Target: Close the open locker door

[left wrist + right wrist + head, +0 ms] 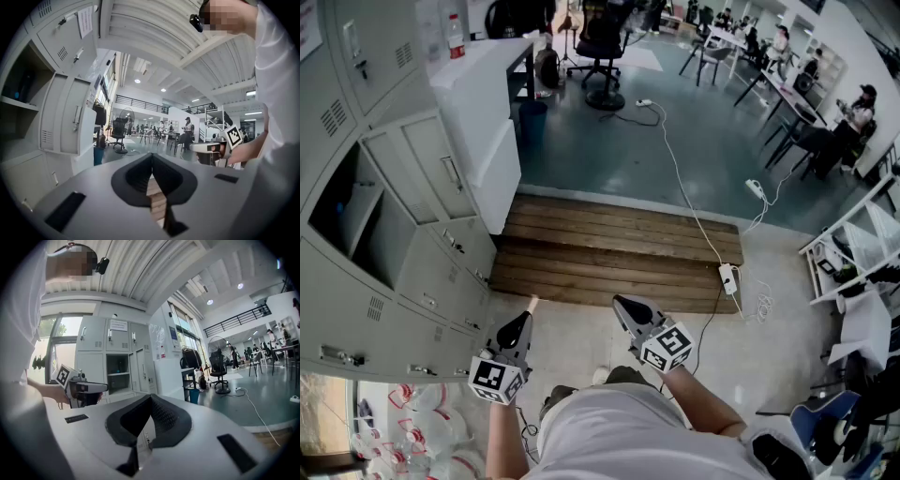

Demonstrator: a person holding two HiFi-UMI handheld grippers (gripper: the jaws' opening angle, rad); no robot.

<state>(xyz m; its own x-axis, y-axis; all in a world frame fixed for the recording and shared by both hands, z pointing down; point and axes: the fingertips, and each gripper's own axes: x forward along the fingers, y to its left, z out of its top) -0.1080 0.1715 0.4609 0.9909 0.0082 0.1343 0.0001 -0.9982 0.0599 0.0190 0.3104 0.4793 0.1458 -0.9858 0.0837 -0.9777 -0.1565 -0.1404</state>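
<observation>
A bank of grey lockers point(422, 281) runs along the left. One compartment point(354, 214) stands open, its door point(431, 169) swung out towards the room; it shows too in the left gripper view point(65, 117) and the right gripper view point(140, 367). Both grippers hang low in front of the person, well short of the door. The left gripper point(530, 307) point(151, 157) is shut, jaws meeting with nothing between them. The right gripper point(622, 305) point(150, 397) is also shut and empty.
A wooden pallet platform point(609, 248) lies ahead on the floor. A white counter point(487, 103) juts out beside the open door. A power strip with cable point(728, 277) lies at the right, a white shelf unit point(853, 253) beyond it, plastic bags point(394, 422) at lower left.
</observation>
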